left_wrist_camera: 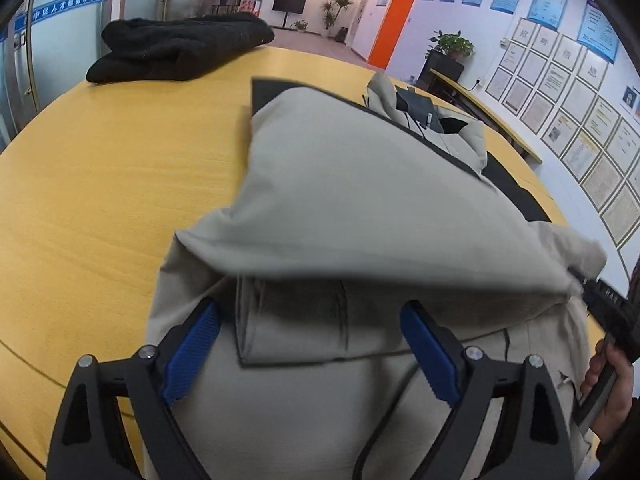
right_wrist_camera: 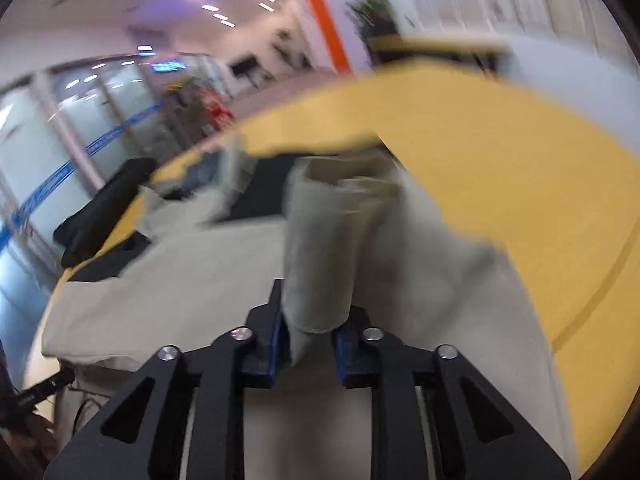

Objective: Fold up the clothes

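Observation:
A beige jacket point(left_wrist_camera: 352, 200) with a dark lining lies on the yellow table point(left_wrist_camera: 100, 200). One part of it is lifted and folded over toward me. My left gripper point(left_wrist_camera: 310, 344) is open and empty just above the jacket's near part, blue pads point(left_wrist_camera: 192, 354) wide apart. My right gripper point(right_wrist_camera: 310, 340) is shut on a bunched beige fold of the jacket point(right_wrist_camera: 320, 248) and holds it up; it shows in the left wrist view point(left_wrist_camera: 612, 312) at the jacket's right edge. The right wrist view is motion-blurred.
A folded black garment point(left_wrist_camera: 180, 48) lies at the far left of the table, also seen in the right wrist view point(right_wrist_camera: 104, 212). The table's far edge curves round. A second desk point(left_wrist_camera: 480, 112) and a wall of framed papers stand to the right.

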Demonstrator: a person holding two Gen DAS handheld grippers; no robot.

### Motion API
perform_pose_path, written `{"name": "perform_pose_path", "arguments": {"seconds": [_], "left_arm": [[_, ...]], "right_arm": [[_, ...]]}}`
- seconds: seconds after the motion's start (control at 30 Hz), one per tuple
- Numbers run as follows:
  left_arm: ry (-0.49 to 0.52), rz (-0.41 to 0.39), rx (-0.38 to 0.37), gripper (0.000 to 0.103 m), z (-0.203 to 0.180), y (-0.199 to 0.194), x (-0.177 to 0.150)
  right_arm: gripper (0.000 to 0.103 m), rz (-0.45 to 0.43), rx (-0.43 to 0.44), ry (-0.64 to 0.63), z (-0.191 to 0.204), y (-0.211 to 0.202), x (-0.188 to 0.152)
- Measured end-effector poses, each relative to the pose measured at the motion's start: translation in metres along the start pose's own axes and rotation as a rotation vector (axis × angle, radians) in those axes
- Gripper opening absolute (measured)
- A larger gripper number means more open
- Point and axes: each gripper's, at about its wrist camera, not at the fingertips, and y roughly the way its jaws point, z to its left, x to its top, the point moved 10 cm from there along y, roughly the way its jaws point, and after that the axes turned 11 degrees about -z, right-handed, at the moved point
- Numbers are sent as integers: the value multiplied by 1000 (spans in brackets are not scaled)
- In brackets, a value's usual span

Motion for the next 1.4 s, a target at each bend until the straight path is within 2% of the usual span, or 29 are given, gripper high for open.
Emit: {"name": "perform_pose_path", "arguments": {"seconds": [0.03,0.07,0.13,0.17,0.2,0.27,0.3,0.37,0.43,0.5,0.57,0.6,0.63,0.7,0.73,0.77,0.8,0.87,0.9,0.93,1.0,1.07,1.1,1.2,1.27,1.33,1.4], "left_arm": [[24,4,3,94,0,1,-1],[47,7,4,94,-1,2,-1],[66,4,-7,94,0,0,-1],[71,2,-15,94,0,-1,-1],[79,-9,-22,94,0,-3,0],[98,-50,-34,94,-2,-8,6],[105,-60,-32,94,-1,-10,8],[104,-59,-32,93,0,-12,11],[89,-72,-92,86,-9,-22,19],[116,-115,-177,86,-33,-44,35],[154,-184,-259,88,-59,-70,53],[178,-218,-281,96,-70,-80,62],[200,-234,-274,102,-74,-77,68],[233,-237,-235,102,-74,-55,77],[234,-224,-218,102,-70,-38,80],[214,-184,-203,101,-60,-15,76],[191,-124,-188,100,-48,7,68],[155,-15,-164,91,-28,41,44],[158,-11,-163,90,-25,45,38],[167,-12,-162,91,-24,45,34],[165,-14,-167,94,-24,41,29],[162,-10,-165,94,-25,39,29],[156,-8,-171,94,-26,36,31],[154,-60,-240,94,-42,17,47],[187,-77,-221,95,-44,21,56],[197,-17,-200,97,-38,40,49],[206,43,-179,96,-31,60,41]], "right_arm": [[25,34,6,72,-15,2,-7],[27,24,29,110,-20,0,-6],[38,17,63,132,-22,-3,-2],[48,7,78,133,-20,-2,2],[49,-4,92,134,-17,-2,7],[26,-16,115,130,-11,3,17],[8,-16,124,115,-9,6,22],[8,-24,124,78,-3,8,29],[8,-10,109,48,0,14,29],[9,31,78,12,3,26,24],[14,76,39,-65,0,26,18],[20,92,22,-102,-4,21,14],[21,101,10,-134,-5,19,13],[33,118,-14,-197,-7,17,12],[39,121,-29,-230,-9,14,12],[49,108,-53,-268,-10,8,17],[55,92,-79,-306,-12,1,22],[57,49,-134,-379,-16,-16,38],[57,27,-153,-415,-16,-25,46],[58,-1,-143,-452,-11,-34,54],[66,-57,-65,-537,16,-44,66],[75,-67,17,-602,42,-38,64],[77,-44,37,-621,49,-26,57],[73,131,-1,-626,34,22,19],[72,219,-25,-564,10,40,0],[74,186,-12,-549,3,38,3],[74,196,-22,-561,0,37,4]]}}
